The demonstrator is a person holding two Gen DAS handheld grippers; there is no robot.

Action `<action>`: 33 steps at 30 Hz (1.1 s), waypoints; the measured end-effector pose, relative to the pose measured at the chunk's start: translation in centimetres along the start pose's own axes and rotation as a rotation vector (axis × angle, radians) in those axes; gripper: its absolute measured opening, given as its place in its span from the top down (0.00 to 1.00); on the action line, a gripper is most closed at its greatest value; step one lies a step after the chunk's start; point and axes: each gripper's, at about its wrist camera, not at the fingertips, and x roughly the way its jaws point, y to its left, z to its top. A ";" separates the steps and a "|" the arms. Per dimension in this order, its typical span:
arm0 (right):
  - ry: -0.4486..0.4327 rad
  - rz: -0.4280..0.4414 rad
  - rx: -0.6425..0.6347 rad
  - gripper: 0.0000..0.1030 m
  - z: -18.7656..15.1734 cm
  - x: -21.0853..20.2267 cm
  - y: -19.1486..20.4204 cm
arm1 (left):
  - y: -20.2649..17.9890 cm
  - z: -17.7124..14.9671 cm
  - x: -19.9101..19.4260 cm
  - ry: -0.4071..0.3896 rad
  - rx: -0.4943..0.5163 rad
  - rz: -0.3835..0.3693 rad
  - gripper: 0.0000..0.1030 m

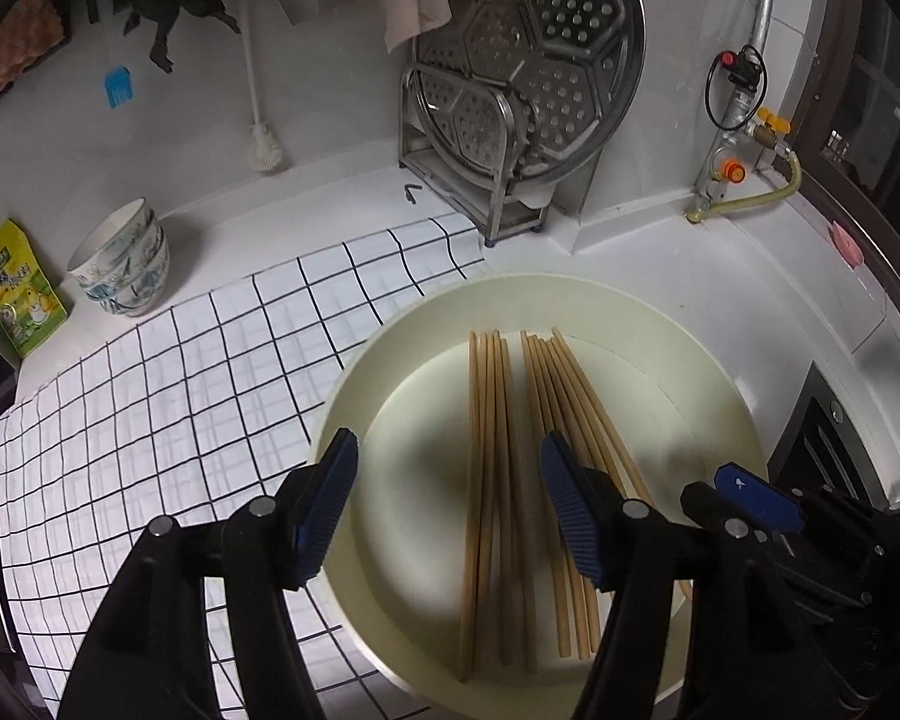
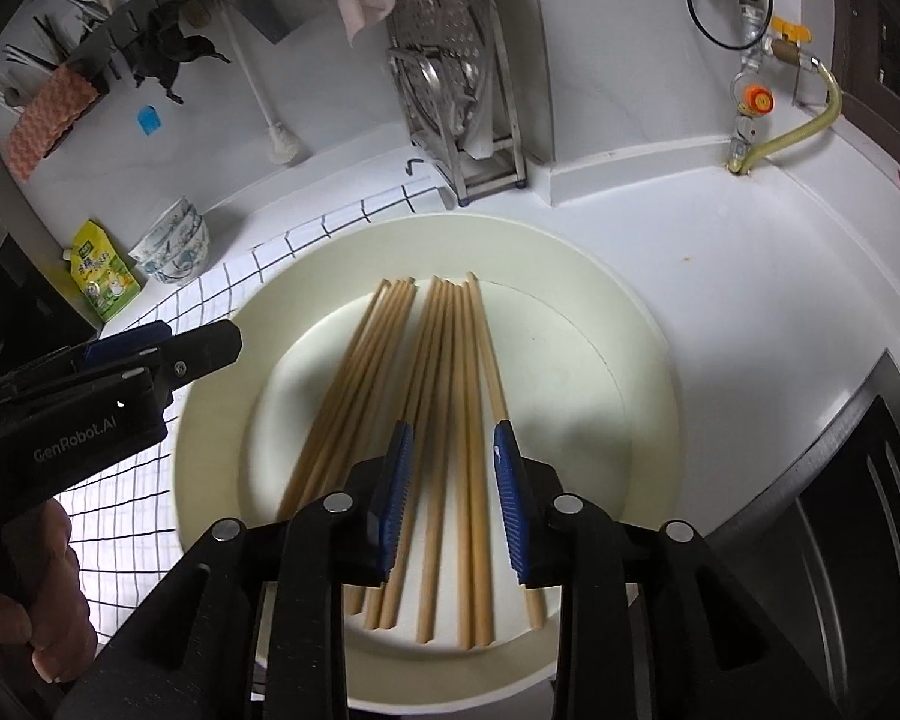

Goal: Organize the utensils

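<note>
Nearest, the left gripper (image 1: pixel 447 501) stands wide, its ribbed blue pads clear of the left bundle of chopsticks (image 1: pixel 491 480) below. The right gripper (image 2: pixel 453 498) is narrower, its pads apart over the right bundle of chopsticks (image 2: pixel 459 450) and gripping nothing. Both bundles are slim, round wooden sticks, long axes running away from the grippers, lying in a smooth cream round basin (image 1: pixel 678 354). Beyond stands a perforated steel steamer tray (image 1: pixel 528 54).

Chopsticks' (image 2: pixel 450 420) near ends behind tongs (image 2: pixel 453 492).

- Left gripper (image 1: pixel 447 504): black frame, blue ribbed pads, round silver screws, "GenRobot.AI" in white lettering.
- Right gripper (image 2: pixel 453 501): same black frame, blue ribbed pads, silver screws.
</note>
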 end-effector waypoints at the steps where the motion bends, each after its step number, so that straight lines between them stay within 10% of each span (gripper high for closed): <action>1: -0.003 0.001 -0.003 0.71 0.0 -0.2 0.2 | 0.0 0.0 -0.4 -0.007 -0.001 0.002 0.38; 33: -0.042 -0.039 -0.023 0.37 -0.2 -3.3 2.4 | 1.6 -0.6 -4.7 -0.067 -0.017 0.052 0.06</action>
